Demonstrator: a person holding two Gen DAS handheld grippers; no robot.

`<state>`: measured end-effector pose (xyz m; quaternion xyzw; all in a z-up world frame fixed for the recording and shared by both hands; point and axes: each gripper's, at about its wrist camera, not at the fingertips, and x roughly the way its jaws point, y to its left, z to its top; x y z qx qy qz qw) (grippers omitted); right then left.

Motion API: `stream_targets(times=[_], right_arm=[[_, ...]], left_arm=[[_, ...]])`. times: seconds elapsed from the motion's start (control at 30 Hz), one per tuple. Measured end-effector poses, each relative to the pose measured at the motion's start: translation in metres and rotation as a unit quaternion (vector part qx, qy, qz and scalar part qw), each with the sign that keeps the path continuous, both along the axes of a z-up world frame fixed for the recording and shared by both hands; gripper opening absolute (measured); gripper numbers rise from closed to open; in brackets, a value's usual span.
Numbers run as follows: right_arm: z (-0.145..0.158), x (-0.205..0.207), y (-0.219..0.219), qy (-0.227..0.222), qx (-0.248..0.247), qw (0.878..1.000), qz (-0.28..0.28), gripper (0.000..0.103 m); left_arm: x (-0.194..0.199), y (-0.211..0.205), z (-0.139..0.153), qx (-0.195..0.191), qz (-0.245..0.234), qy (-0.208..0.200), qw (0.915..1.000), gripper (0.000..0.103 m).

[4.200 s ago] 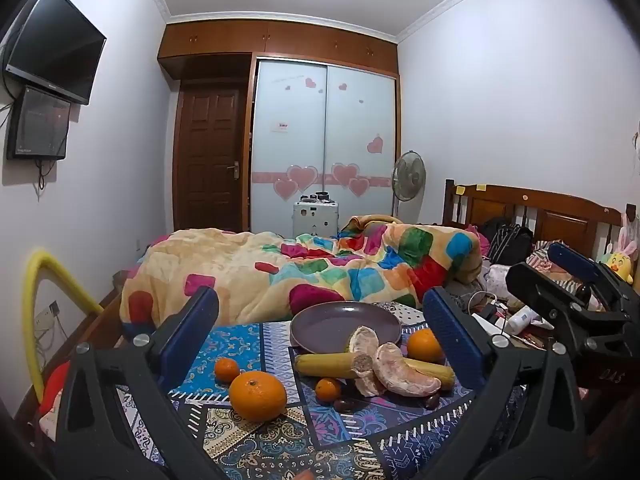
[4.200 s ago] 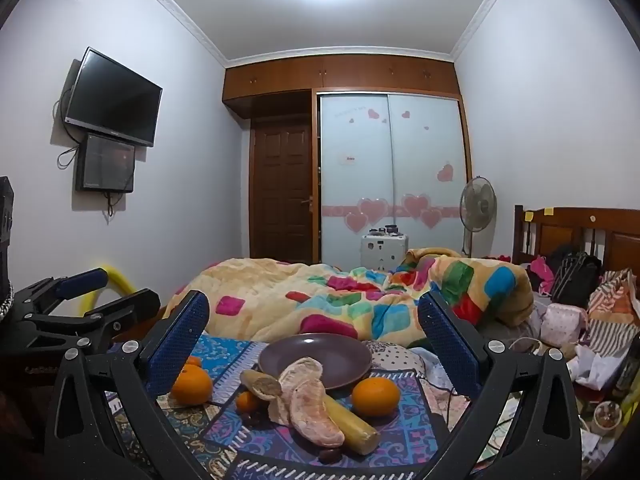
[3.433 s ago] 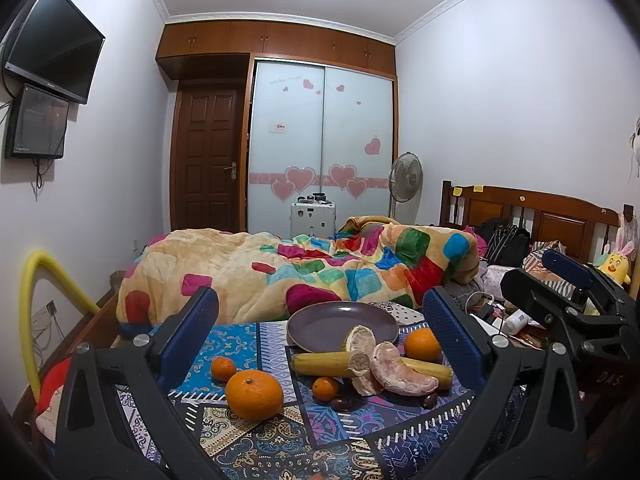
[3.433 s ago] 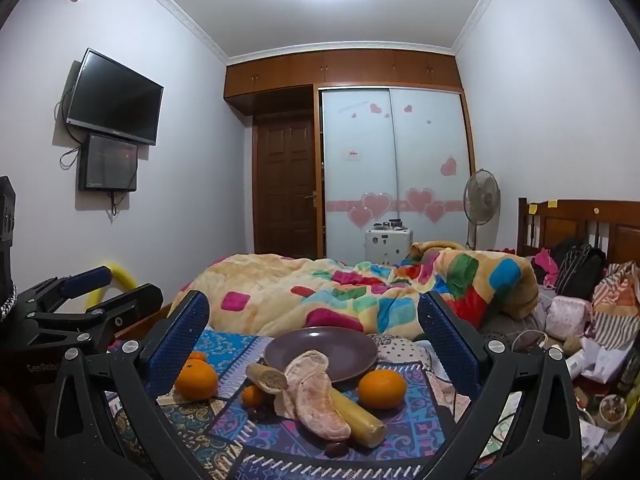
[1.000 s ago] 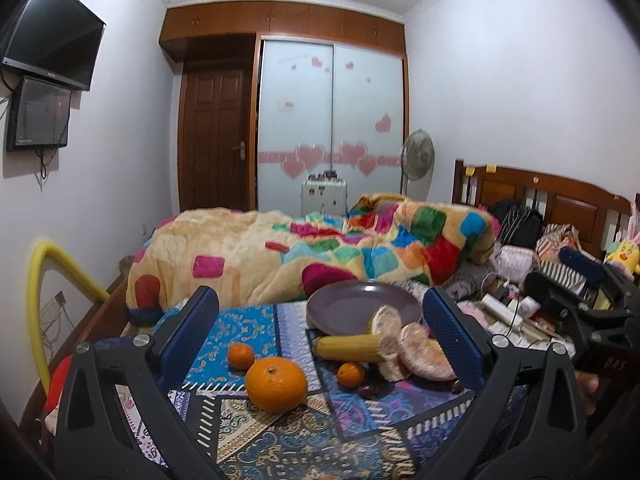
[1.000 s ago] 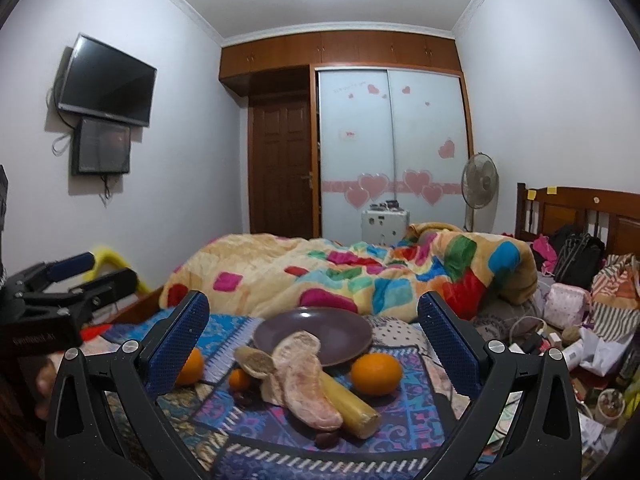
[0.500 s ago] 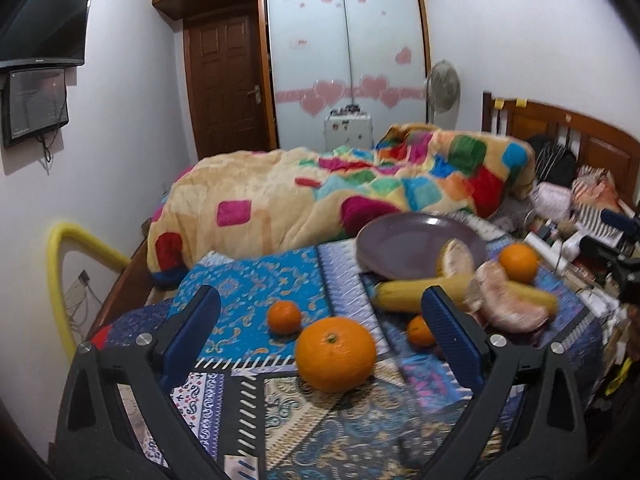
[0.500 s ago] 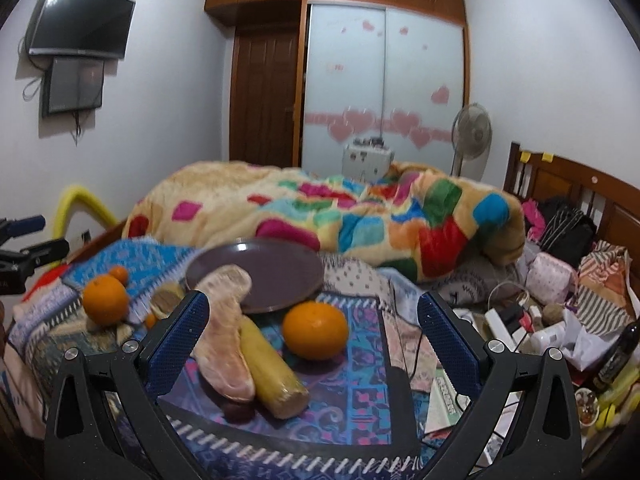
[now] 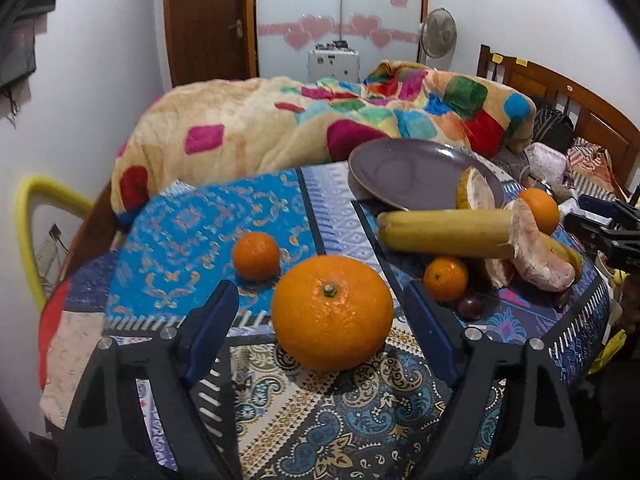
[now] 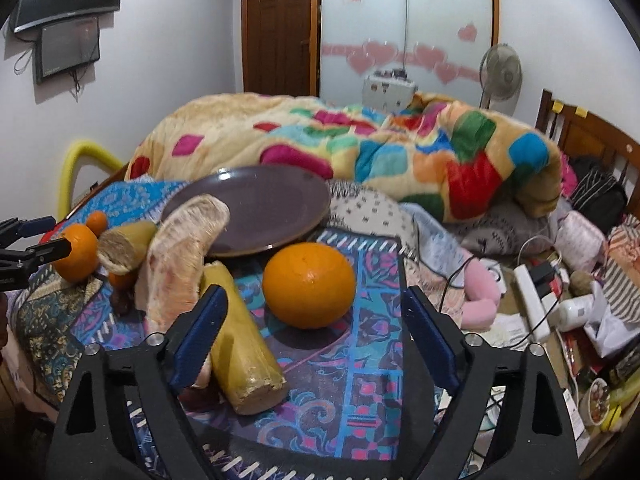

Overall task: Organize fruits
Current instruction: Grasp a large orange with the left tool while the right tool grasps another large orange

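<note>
Two oranges, one framed by each of my tools, are the nearest targets. Left gripper [image 9: 320, 320]: its blue fingers [image 9: 210, 326] have just been closing in yet stand spread, flanking the large orange [image 9: 332, 318] with a visible gap on both sides, so nothing is pinched. Right gripper [image 10: 312, 320]: its fingers [image 10: 200, 330] have likewise just been narrowing and remain apart, with the second orange [image 10: 309, 285] lying between and slightly beyond them, untouched. Both fruits rest on the patterned cloth [image 9: 192, 224] over the bed, short of the purple plate [image 10: 260, 204], which I judge to be their destination and which holds nothing yet.

Risks, as I read them:
- Round fruit on soft, uneven bedding may roll if one finger touches first, and the near edge of the cloth is close.
- On the right, my left finger sits just beside the cut banana piece [image 10: 244, 344] and overlaps the peeled pomelo segment [image 10: 180, 252]; closing could catch either.
- The plate looks tilted on the quilt [image 10: 360, 148], so placed oranges may slide off.
- Two small tangerines [image 9: 256, 256] and dark grapes [image 9: 470, 306] could be knocked aside.
</note>
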<state>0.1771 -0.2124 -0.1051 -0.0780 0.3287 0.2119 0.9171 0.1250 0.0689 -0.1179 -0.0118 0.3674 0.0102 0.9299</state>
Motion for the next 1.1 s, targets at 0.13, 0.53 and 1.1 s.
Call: stream_targets(times=[0.13,0.53,1.1], right_arm=[[-0.009,0.015,0.004,0.031,-0.002,0.999,0.009,0.081],[-0.024,0.044,0.013,0.086,-0.002,0.996,0.036,0.065],[0.006,0.031,0.015,0.043,-0.009,0.998,0.034,0.061]], left_arm=[[0.009,-0.001,-0.008,-0.004,-0.004,0.016,0.9999,0.078],[0.025,0.001,-0.023,-0.017,-0.022,0.051,0.9983,0.070],[0.011,-0.007,0.020,-0.005,-0.029,0.018,0.9994,0.068]])
